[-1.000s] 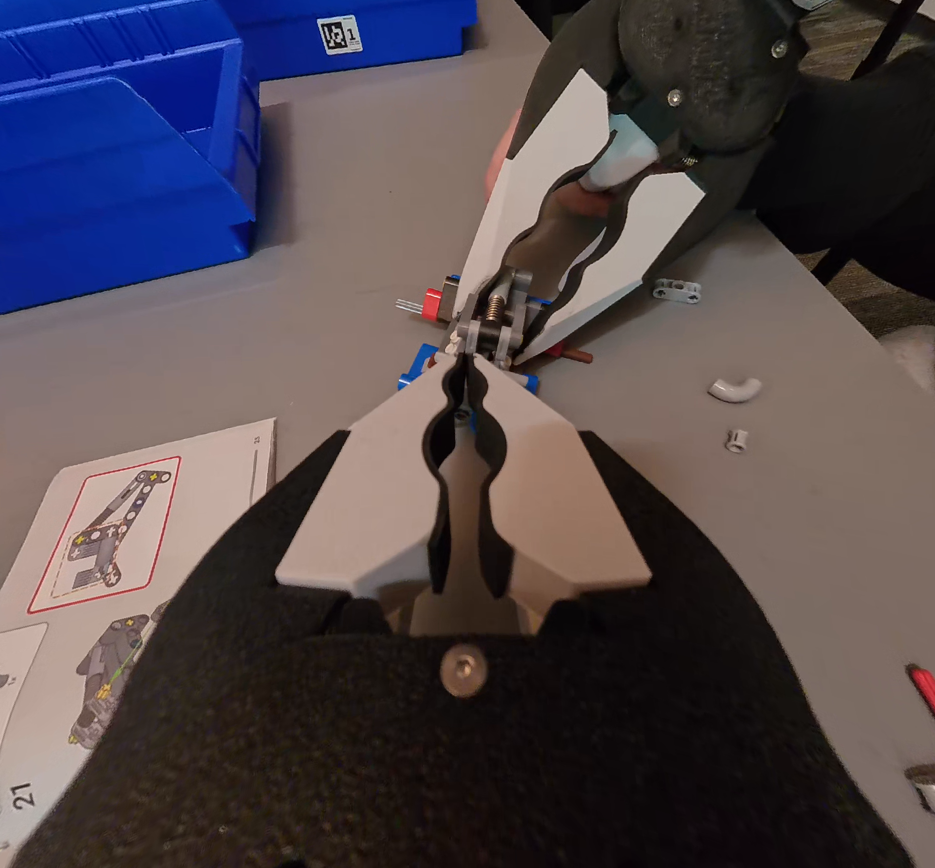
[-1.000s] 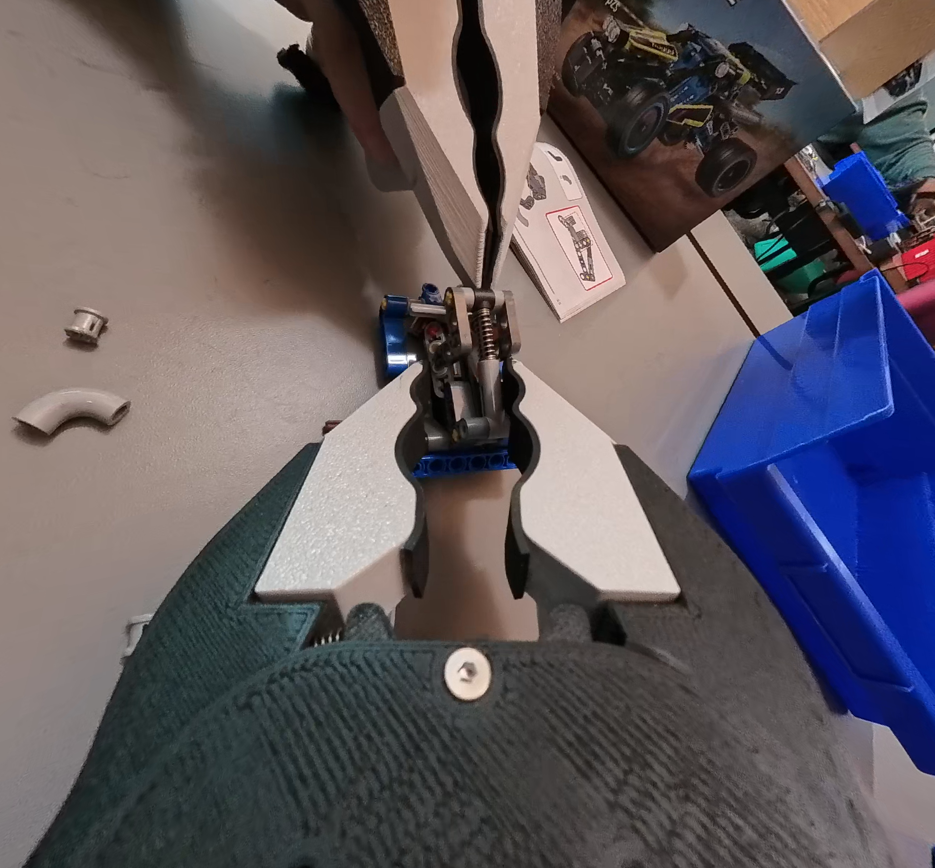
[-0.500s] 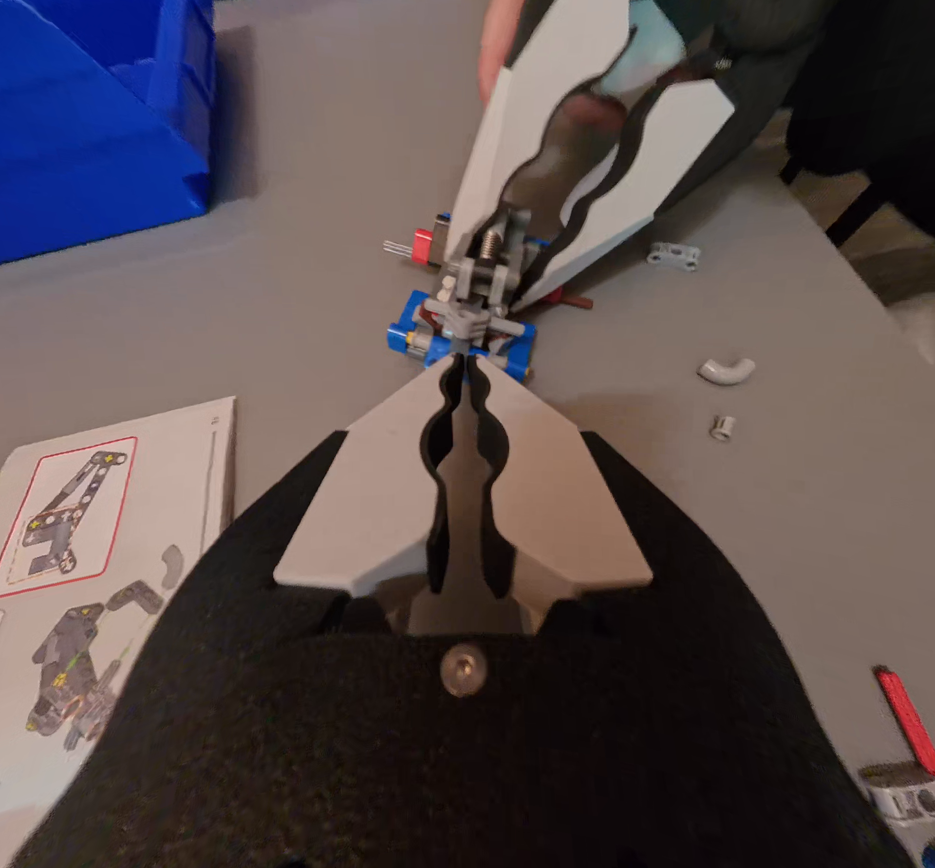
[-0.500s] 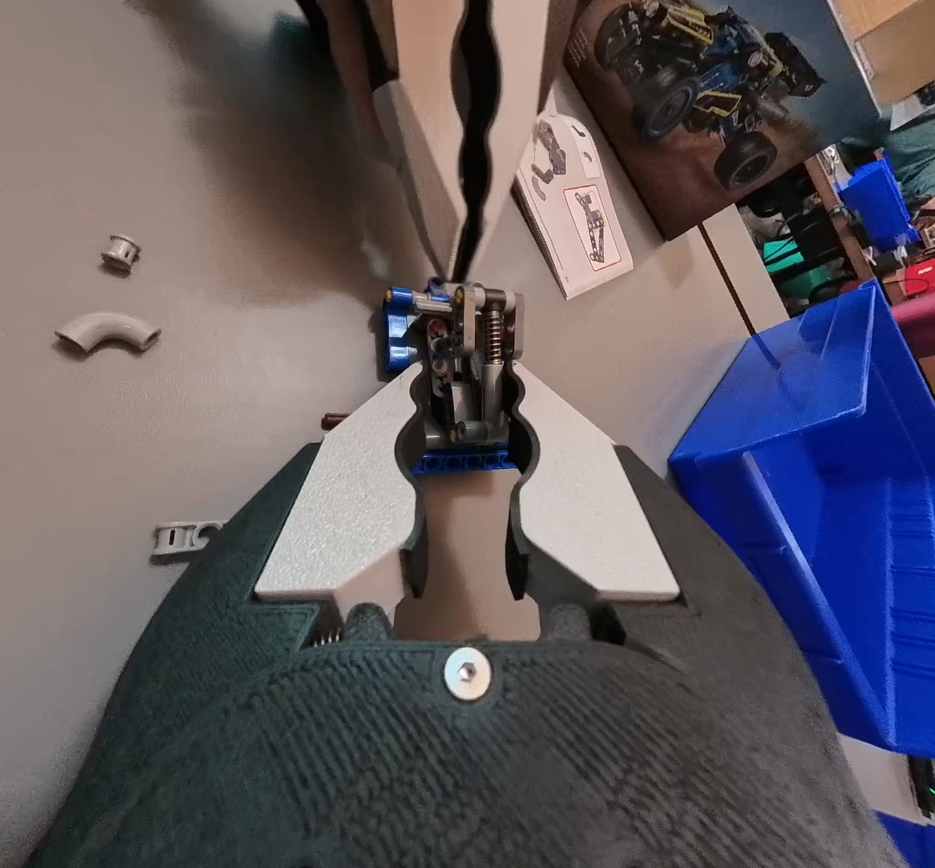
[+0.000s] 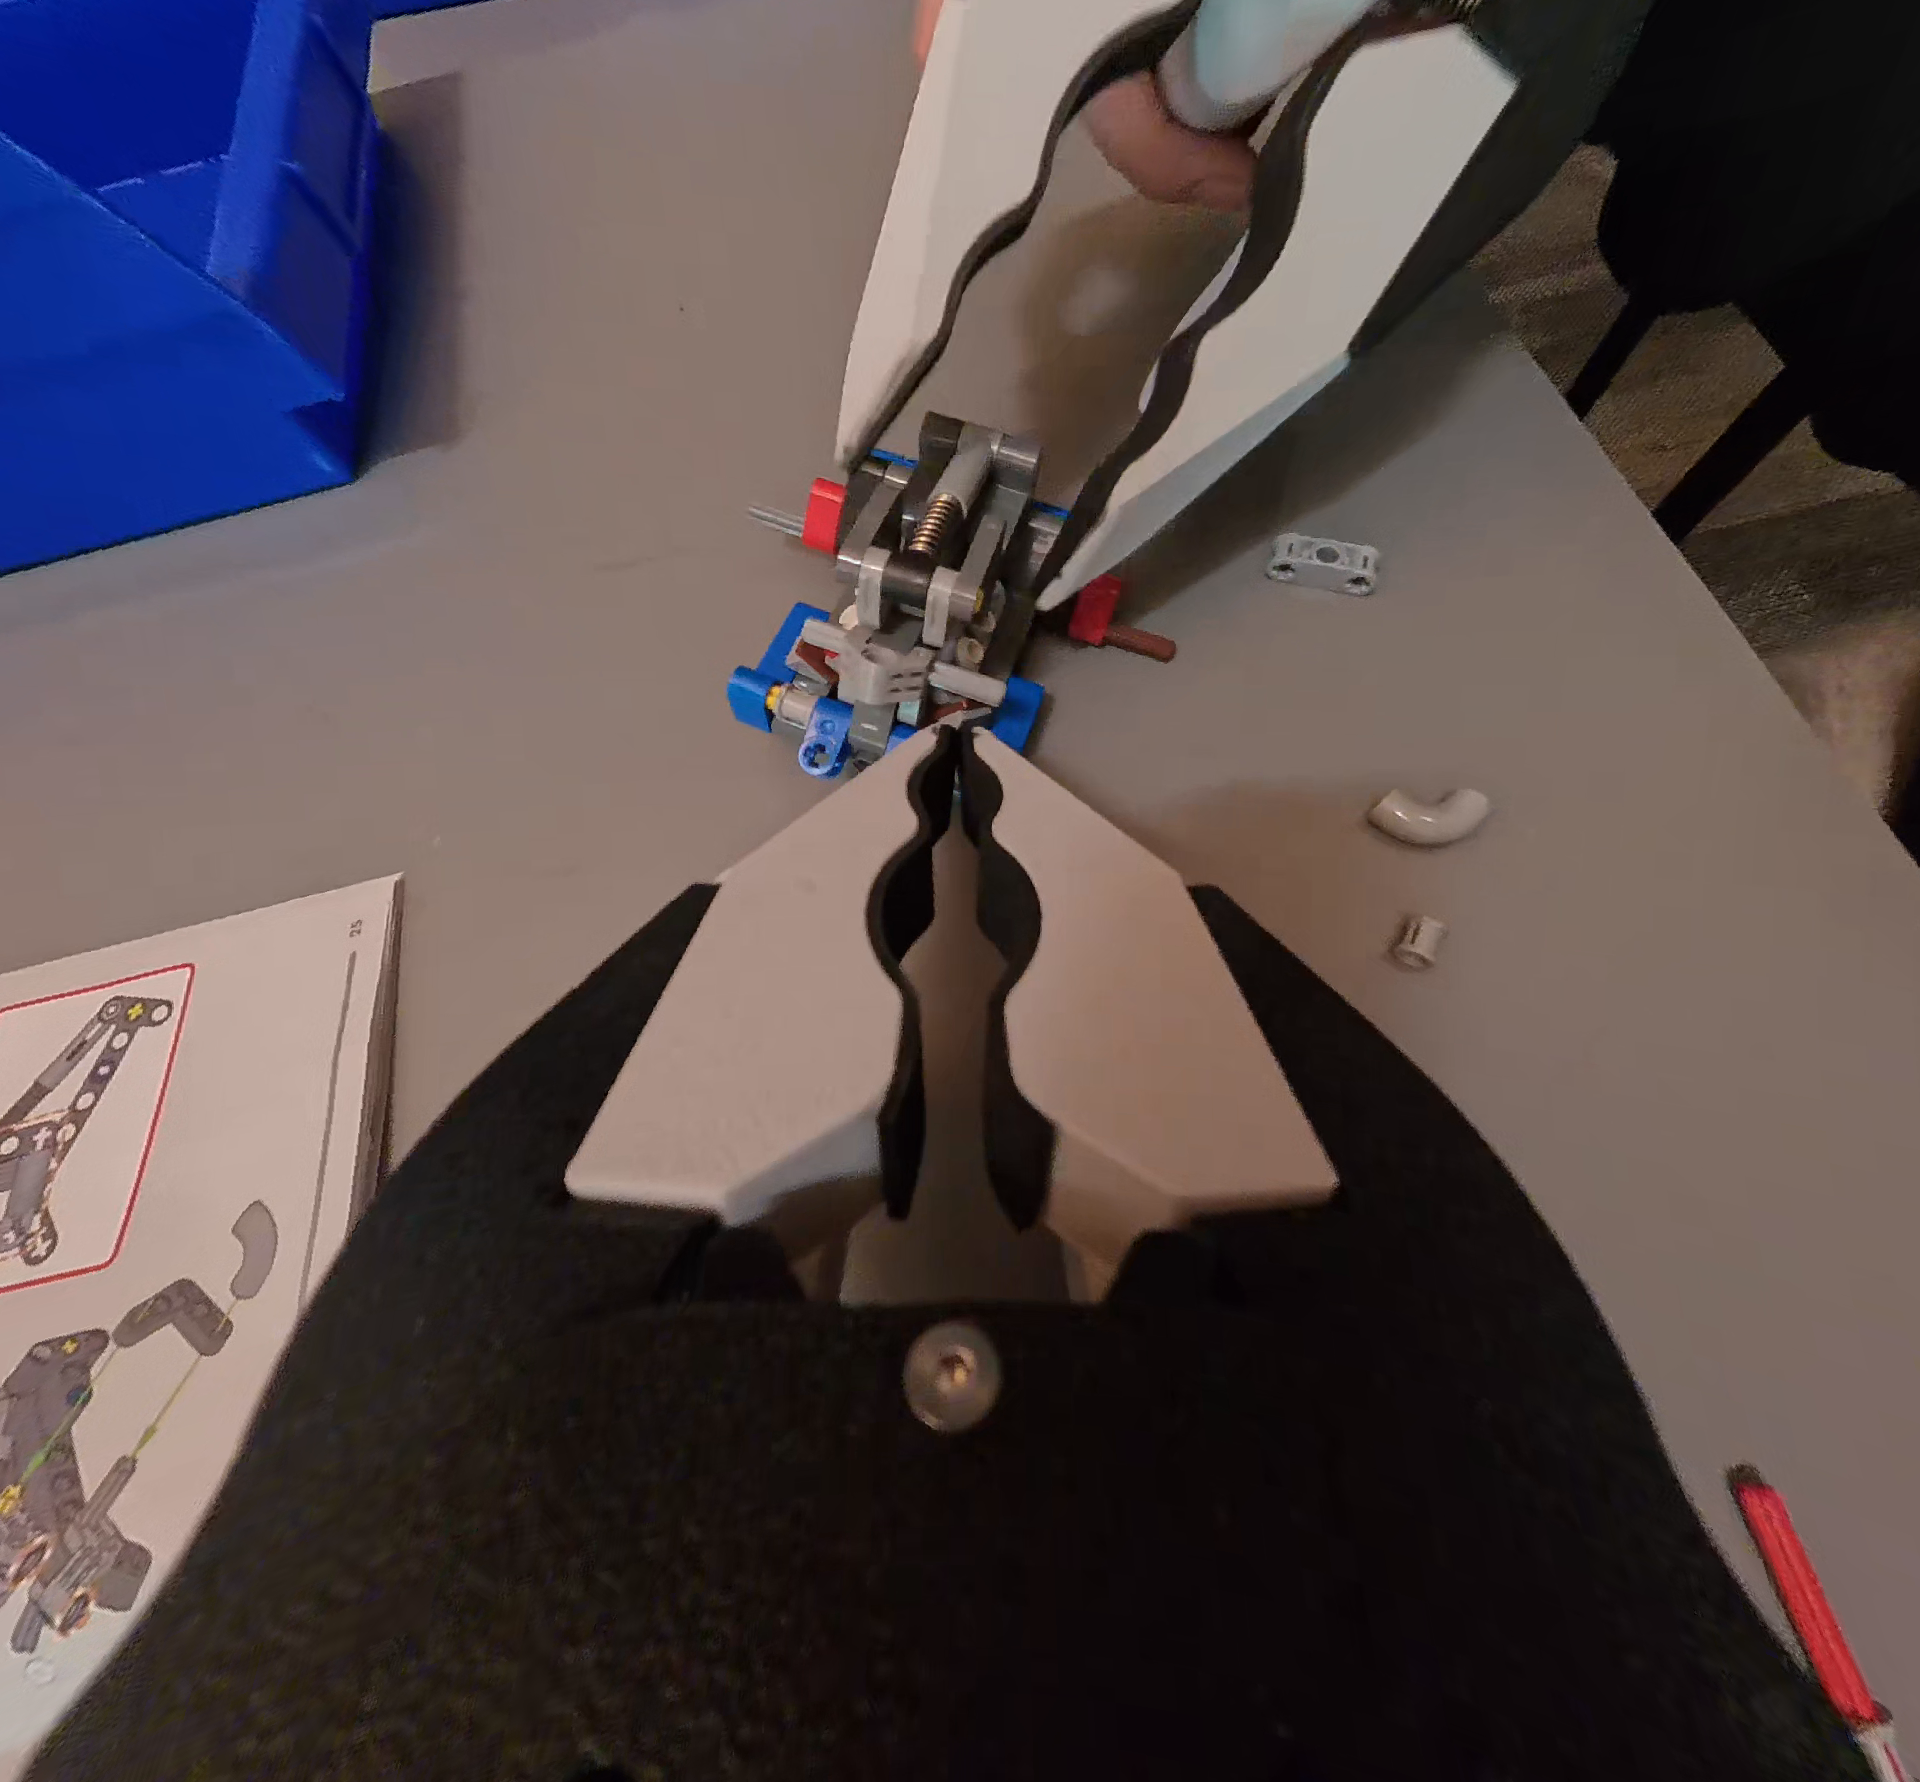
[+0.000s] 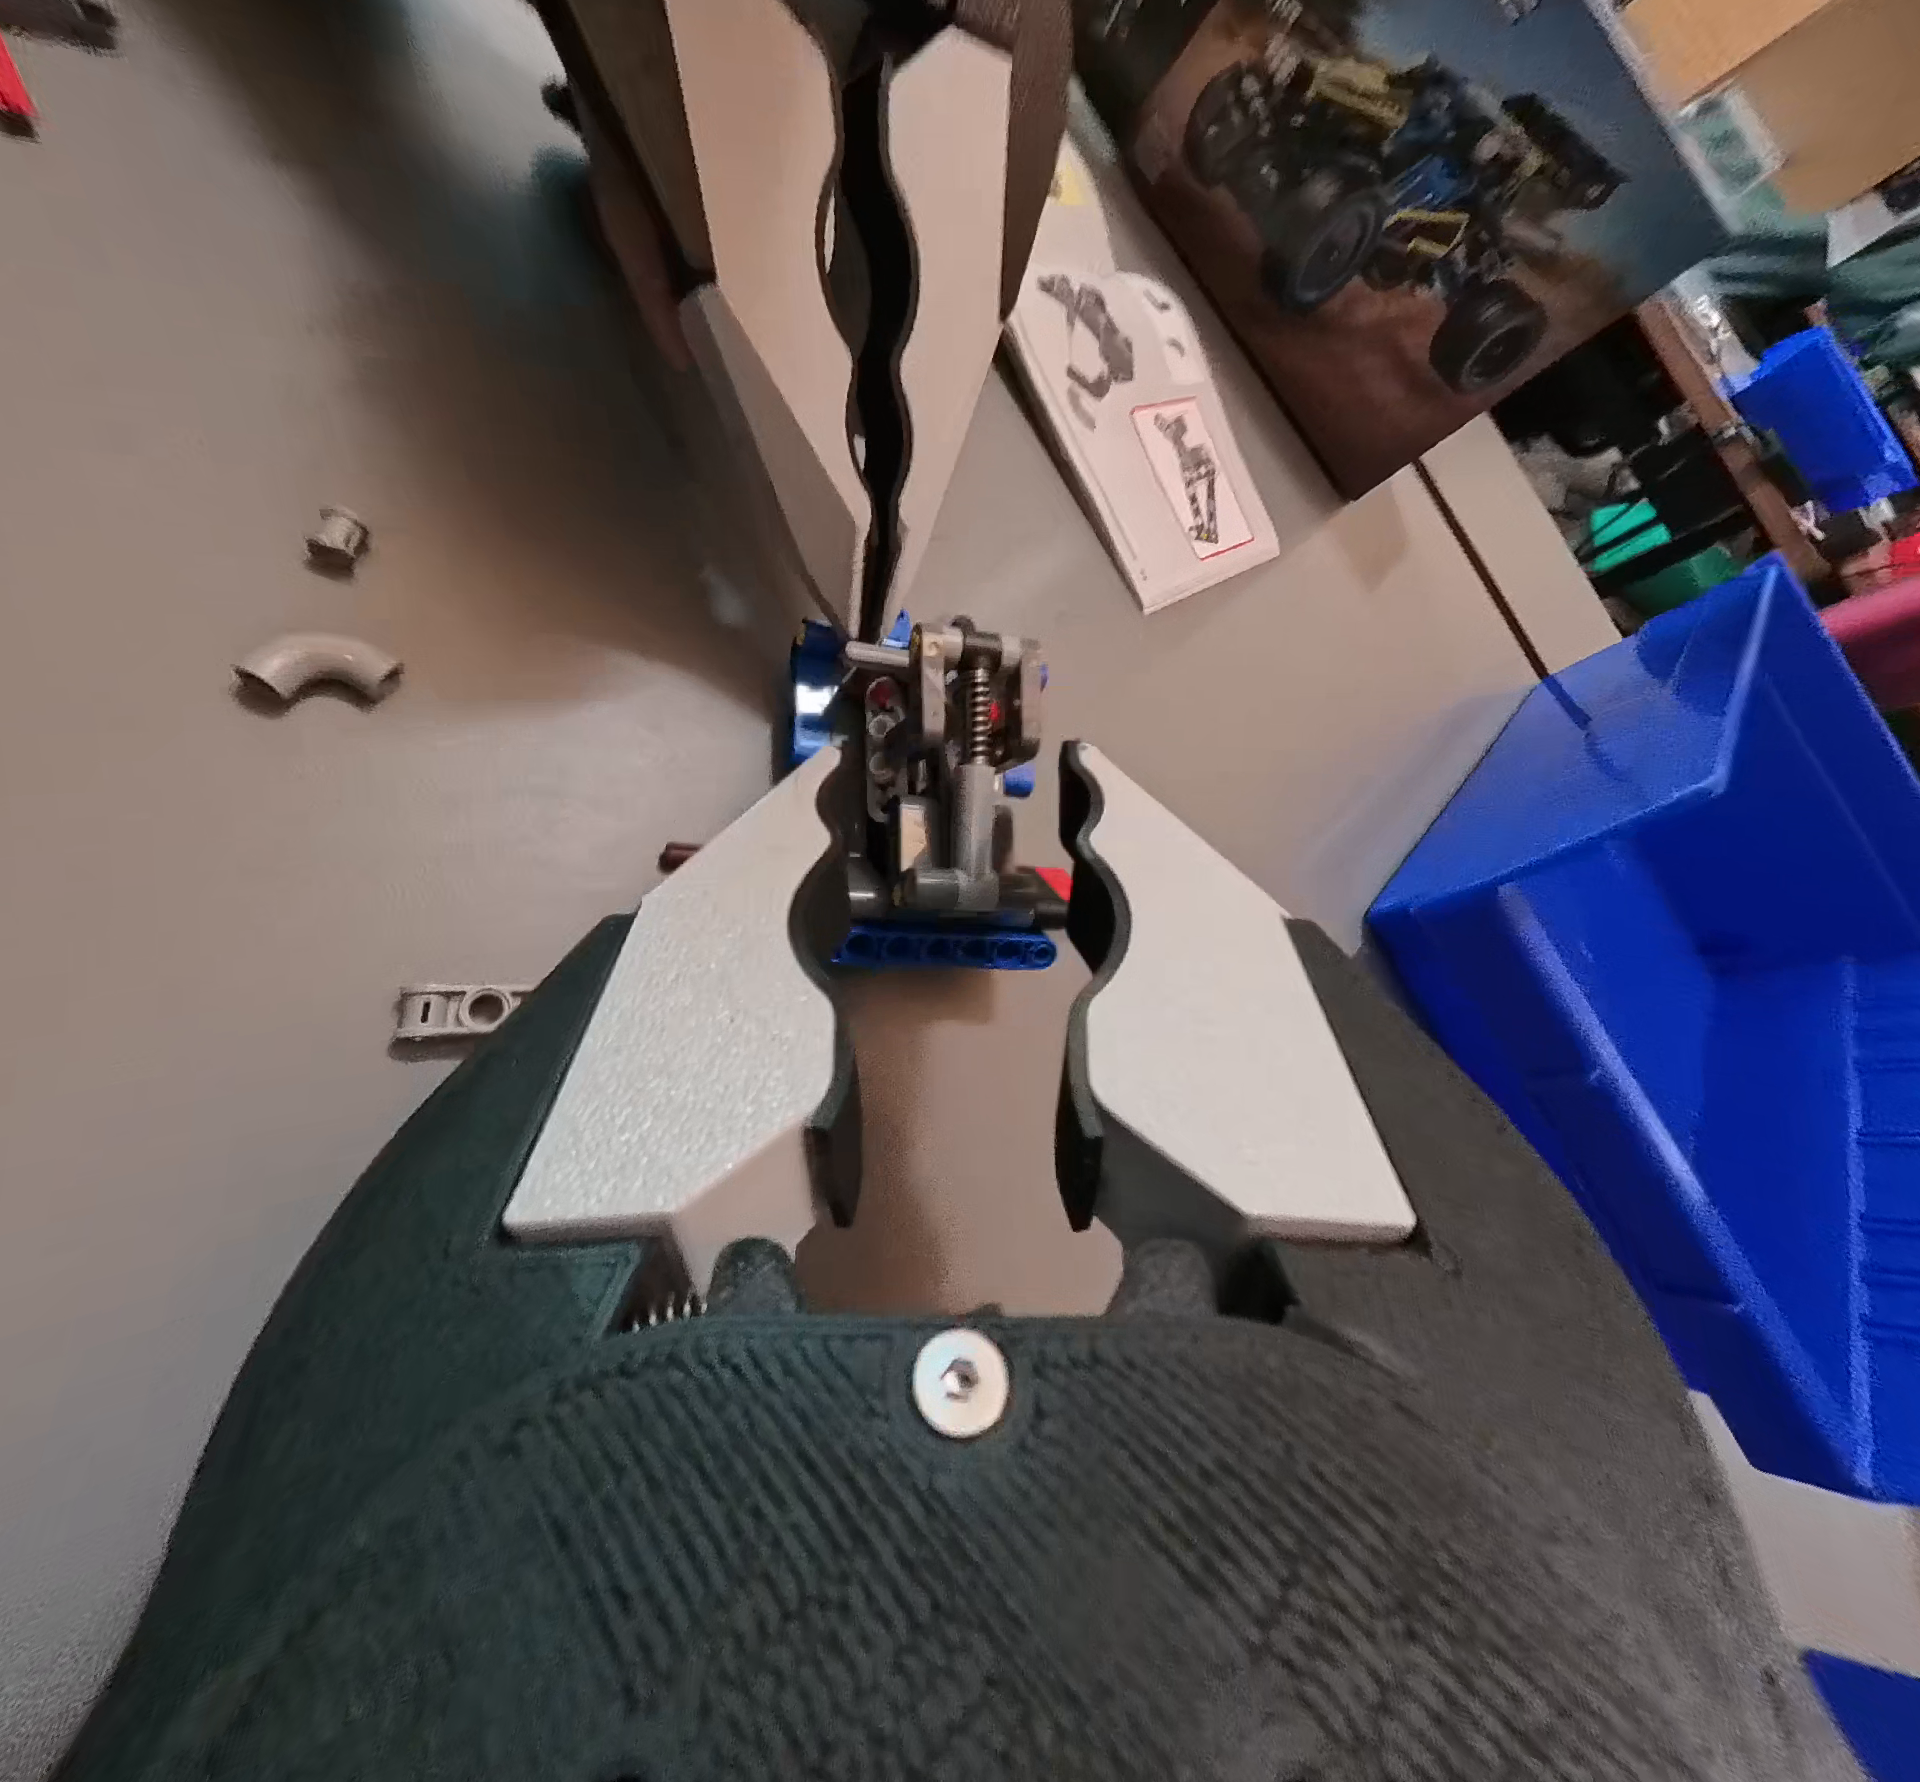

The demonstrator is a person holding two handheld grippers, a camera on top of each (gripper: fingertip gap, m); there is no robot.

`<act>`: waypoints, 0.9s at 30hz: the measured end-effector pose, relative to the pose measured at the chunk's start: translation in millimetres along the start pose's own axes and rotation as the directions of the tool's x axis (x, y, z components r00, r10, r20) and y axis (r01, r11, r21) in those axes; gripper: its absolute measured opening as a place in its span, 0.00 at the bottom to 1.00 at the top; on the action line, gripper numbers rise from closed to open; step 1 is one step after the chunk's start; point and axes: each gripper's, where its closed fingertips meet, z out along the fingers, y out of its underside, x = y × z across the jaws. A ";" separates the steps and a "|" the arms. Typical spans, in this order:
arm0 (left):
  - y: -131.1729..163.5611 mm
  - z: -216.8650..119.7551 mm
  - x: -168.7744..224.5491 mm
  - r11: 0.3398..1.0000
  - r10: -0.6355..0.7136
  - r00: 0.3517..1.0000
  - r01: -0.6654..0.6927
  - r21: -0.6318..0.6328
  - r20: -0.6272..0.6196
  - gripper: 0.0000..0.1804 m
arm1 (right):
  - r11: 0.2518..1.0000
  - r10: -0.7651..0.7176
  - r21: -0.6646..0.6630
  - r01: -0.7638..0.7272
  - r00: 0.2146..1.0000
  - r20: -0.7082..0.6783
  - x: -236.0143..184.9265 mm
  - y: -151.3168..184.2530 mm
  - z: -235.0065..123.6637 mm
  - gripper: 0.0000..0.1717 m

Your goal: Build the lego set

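Grey worktop (image 5: pixel 520 382), mid-area: left gripper (image 5: pixel 951 740) closed, empty, touching the model (image 5: pixel 914 610); right gripper (image 6: pixel 951 766) wide, straddling it, not gripping.

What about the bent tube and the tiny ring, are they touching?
Apart. The left wrist view shows a plain gap between the tube and the ring.

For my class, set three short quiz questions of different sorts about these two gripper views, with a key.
1. True or false: the left gripper is shut.
2. What does the brick model stand between? A) the fingers of the open right gripper B) two blue bins C) the booklet pages
3. Fill in: the curved grey tube piece lies on the grey ____.

Key: 1 true; 2 A, with a gap showing at the right finger; 3 table.
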 end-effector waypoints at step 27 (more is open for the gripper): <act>-6.6 -4.7 -39.0 0.997 -0.059 0.982 0.049 0.061 0.180 0.01 | 0.809 0.535 -0.368 -0.459 0.834 0.135 -30.4 24.6 -21.7 0.20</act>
